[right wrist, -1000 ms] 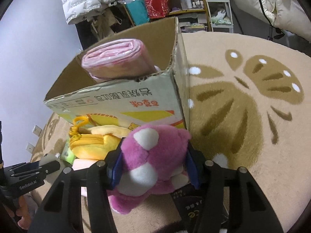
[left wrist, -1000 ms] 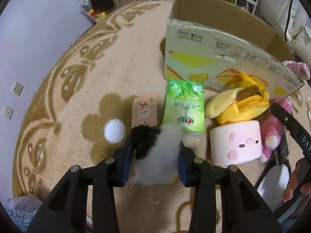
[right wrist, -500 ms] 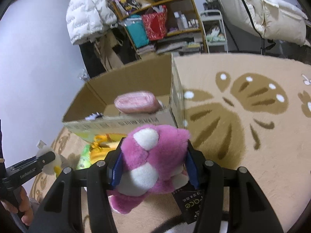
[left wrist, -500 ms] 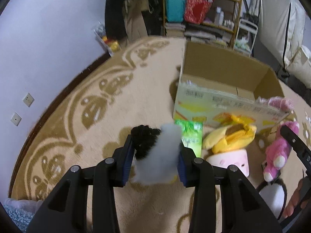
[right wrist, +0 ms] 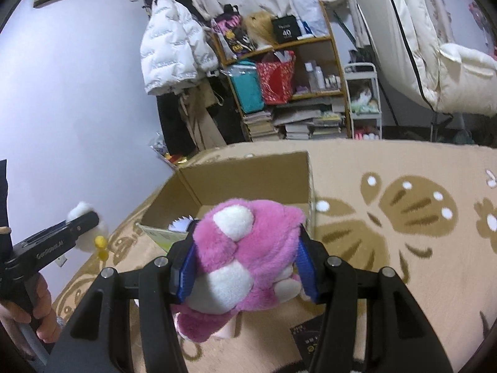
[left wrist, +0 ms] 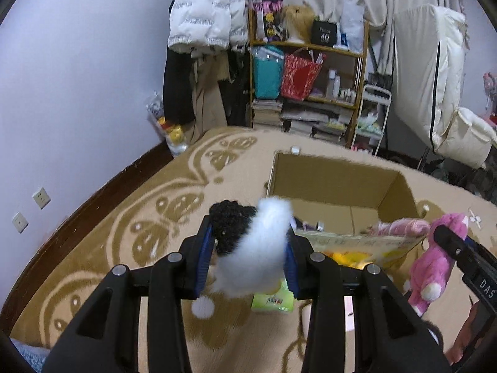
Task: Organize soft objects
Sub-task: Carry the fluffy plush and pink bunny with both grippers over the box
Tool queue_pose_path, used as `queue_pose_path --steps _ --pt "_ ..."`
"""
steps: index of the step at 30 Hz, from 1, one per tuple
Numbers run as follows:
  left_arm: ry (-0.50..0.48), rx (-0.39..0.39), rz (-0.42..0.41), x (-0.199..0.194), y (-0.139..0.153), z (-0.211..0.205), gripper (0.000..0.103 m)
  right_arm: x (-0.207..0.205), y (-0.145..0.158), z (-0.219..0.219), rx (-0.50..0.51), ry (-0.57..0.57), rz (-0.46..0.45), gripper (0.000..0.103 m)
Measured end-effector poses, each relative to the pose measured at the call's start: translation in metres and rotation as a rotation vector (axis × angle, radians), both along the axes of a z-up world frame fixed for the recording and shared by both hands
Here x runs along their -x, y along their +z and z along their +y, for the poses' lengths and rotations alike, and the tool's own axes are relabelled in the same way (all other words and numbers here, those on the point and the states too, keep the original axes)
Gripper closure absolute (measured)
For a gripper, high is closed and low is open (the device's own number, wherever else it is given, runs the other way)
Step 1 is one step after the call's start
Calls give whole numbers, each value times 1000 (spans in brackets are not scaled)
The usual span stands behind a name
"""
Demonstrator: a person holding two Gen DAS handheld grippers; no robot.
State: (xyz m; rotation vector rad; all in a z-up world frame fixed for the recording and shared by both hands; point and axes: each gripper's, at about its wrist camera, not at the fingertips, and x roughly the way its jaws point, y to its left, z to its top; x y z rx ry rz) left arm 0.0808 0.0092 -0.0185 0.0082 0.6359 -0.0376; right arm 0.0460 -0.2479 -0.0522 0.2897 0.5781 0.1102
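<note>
My left gripper [left wrist: 248, 255] is shut on a black and white plush toy [left wrist: 251, 248] and holds it high above the rug, in front of the open cardboard box [left wrist: 338, 186]. My right gripper [right wrist: 245, 264] is shut on a pink plush bear [right wrist: 245, 255], also raised near the box [right wrist: 248, 180]. In the left wrist view the pink bear [left wrist: 435, 261] hangs at the right beside the box's near corner. A pink roll [left wrist: 397, 227] rests on the box's front rim. A green tissue pack [left wrist: 273, 298] and a yellow plush [left wrist: 344, 256] lie on the rug below.
The beige patterned rug [left wrist: 174, 211] surrounds the box. A cluttered shelf [left wrist: 307, 87] with bags and books, hanging coats and a white jacket [left wrist: 205, 15] stand at the far wall. A dark packet [right wrist: 307, 338] lies on the rug under my right gripper.
Both grippers have risen well above the rug with their toys. The views tilted up, so the box's inside and the far shelf now show.
</note>
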Motion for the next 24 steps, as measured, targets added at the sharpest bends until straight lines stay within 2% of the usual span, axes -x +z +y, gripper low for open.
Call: queue_pose_path --steps 3,8,17,24 --pt "6 16 -22 -2 7 1 65 -1 5 -3 -40 13 -18 45" --pt "6 -17 -56 -10 14 -3 65 -8 18 -3 -26 19 -53 45" --pt "-2 -26 -81 -38 13 -16 65 -29 40 0 47 41 -125 45" --pt "-27 -60 -82 -60 8 -29 65 -55 46 1 85 54 -143 45"
